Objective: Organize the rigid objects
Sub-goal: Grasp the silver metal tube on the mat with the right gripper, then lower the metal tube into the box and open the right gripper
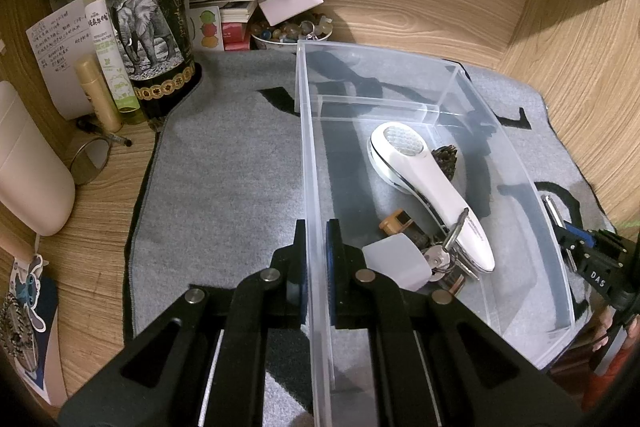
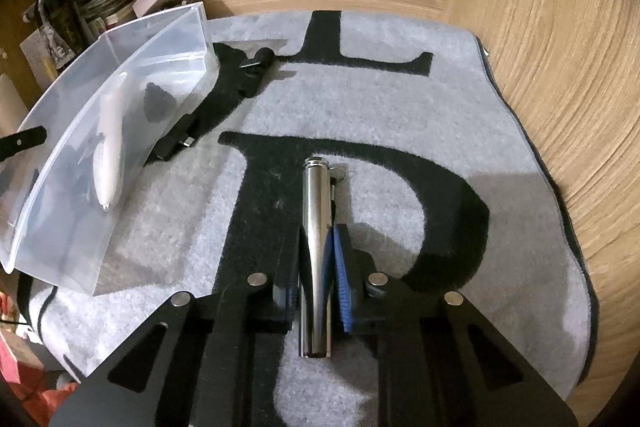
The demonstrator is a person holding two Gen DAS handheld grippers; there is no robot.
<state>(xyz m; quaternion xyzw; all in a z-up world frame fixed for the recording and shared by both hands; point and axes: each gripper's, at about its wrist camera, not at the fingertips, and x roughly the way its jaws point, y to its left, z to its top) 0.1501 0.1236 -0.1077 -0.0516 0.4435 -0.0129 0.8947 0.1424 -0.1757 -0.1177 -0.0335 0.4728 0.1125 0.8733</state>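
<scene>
A clear plastic bin point(image 1: 308, 131) stands on the grey mat point(image 1: 224, 163). It holds a white handheld device point(image 1: 428, 187), keys point(image 1: 444, 255), a small brown item point(image 1: 394, 221) and a dark clump point(image 1: 446, 157). My left gripper point(image 1: 317, 239) is shut on the bin's left wall. My right gripper point(image 2: 318, 247) is shut on a shiny metal cylinder point(image 2: 316, 227), just above the mat point(image 2: 400, 99). The bin point(image 2: 96, 163) lies to its left. The right gripper also shows in the left wrist view point(image 1: 560, 223), beside the bin's right wall.
A wine bottle point(image 1: 148, 19), spray bottles point(image 1: 112, 67), papers and a bowl of stones point(image 1: 292, 31) crowd the back left. A black cable piece point(image 2: 248, 75) lies on the mat by the bin. Wooden walls point(image 2: 560, 67) close in behind and at right.
</scene>
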